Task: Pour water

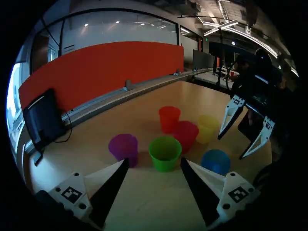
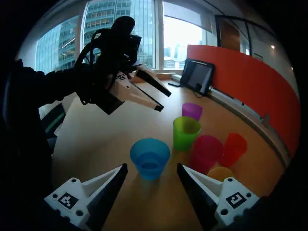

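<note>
Plastic walls of the blue cup (image 2: 149, 158) look thin and light, likely to flex if squeezed hard (water seems to sit inside), so a mid-wall grip seems safest. It stands upright on the table (image 2: 96, 134), mouth up, long axis vertical, just ahead of the right gripper (image 2: 151, 166), whose jaws are spread and empty. The left gripper (image 1: 154, 159), likewise released, faces the green cup (image 1: 164, 153).

No readable text, numbers or brands anywhere. Square black-and-white coded markers (image 1: 72, 193) sit on the left gripper (image 1: 154, 159), one each side, and the same kind sit on the right gripper (image 2: 151, 165).
</note>
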`<state>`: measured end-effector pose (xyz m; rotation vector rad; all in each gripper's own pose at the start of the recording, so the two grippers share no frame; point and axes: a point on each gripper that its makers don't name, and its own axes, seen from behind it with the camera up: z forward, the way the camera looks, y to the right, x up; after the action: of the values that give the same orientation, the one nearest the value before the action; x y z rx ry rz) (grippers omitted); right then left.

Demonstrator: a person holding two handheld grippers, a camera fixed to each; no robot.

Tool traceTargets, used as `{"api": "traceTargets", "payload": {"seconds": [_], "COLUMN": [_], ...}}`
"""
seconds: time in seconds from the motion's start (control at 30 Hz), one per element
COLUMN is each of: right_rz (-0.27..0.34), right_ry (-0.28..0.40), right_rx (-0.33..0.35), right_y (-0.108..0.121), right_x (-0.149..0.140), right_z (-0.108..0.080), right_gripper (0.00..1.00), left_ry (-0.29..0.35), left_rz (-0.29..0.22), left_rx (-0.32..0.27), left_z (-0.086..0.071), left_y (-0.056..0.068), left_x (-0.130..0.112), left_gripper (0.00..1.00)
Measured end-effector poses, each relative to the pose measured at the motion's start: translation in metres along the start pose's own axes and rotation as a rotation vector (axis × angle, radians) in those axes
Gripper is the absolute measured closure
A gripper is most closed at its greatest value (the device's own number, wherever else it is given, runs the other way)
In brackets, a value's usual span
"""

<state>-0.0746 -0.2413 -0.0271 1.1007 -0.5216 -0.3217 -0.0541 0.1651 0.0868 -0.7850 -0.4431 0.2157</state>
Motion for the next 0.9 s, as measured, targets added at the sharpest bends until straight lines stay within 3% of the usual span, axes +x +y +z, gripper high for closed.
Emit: {"api": "traceTargets", "payload": {"seconds": [0.57, 0.9], "right_rz": [-0.005, 0.003], "right_ry": [-0.035, -0.05], "right_rx": [0.021, 0.032], "right_y": [-0.003, -0.007], "right_x": [-0.004, -0.003], "right_z": [0.044, 0.056], "right_gripper": [0.0, 0.0], "left_ry": [0.0, -0.001], "left_rz": [-0.008, -0.006], "left_rx": [0.003, 0.004], "left_z": [0.001, 0.001], "left_y": [-0.003, -0.002], "left_x": [0.0, 0.001], "left_gripper": [0.0, 0.01]}}
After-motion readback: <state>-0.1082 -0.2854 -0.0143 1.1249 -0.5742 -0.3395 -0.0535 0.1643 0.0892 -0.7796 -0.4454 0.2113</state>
